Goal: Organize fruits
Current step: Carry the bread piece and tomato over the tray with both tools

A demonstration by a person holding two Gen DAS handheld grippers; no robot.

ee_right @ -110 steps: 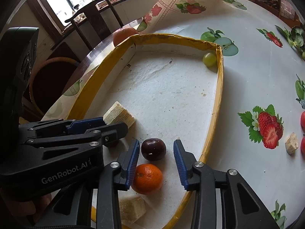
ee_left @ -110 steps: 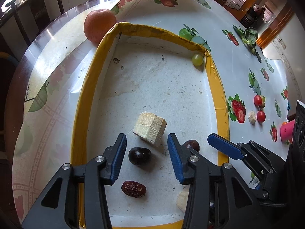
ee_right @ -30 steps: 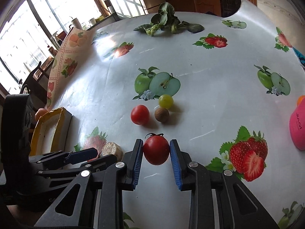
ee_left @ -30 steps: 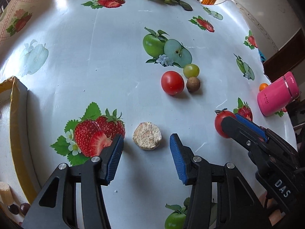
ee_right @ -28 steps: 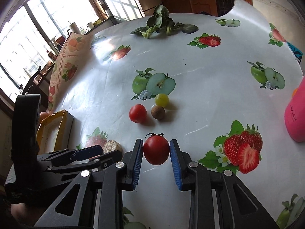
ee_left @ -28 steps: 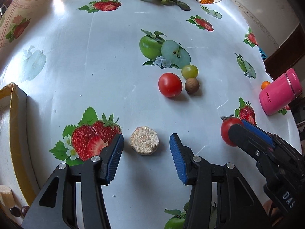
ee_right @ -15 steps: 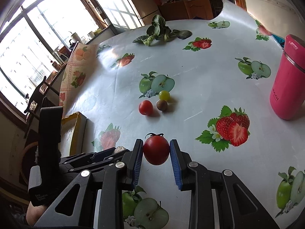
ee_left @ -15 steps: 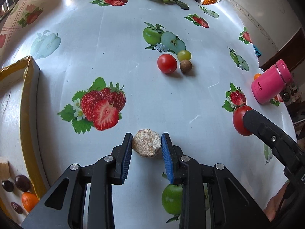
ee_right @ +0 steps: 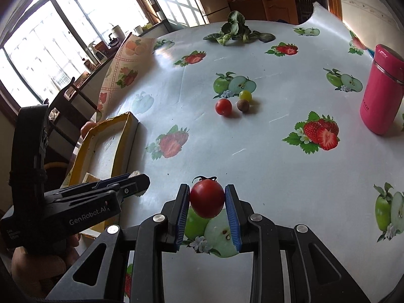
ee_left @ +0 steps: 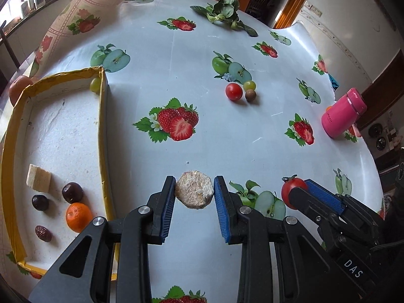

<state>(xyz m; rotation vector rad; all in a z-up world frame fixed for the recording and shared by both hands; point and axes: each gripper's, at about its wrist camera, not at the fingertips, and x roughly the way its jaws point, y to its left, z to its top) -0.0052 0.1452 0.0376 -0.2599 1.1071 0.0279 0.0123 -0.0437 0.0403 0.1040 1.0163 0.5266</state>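
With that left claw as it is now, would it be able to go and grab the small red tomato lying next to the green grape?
Probably not yet. The left gripper has its jaws shut on a pale round slice. The path across the tablecloth to the small red tomato looks open, but it would need to drop the slice first.

"GenRobot.AI" on left hand-held gripper (ee_right: 137,179); "DAS" on right hand-held gripper (ee_left: 299,192).

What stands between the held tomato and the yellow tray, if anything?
The left gripper, holding a beige slice, is between the tomato in the right gripper and the yellow tray. The tablecloth there looks bare.
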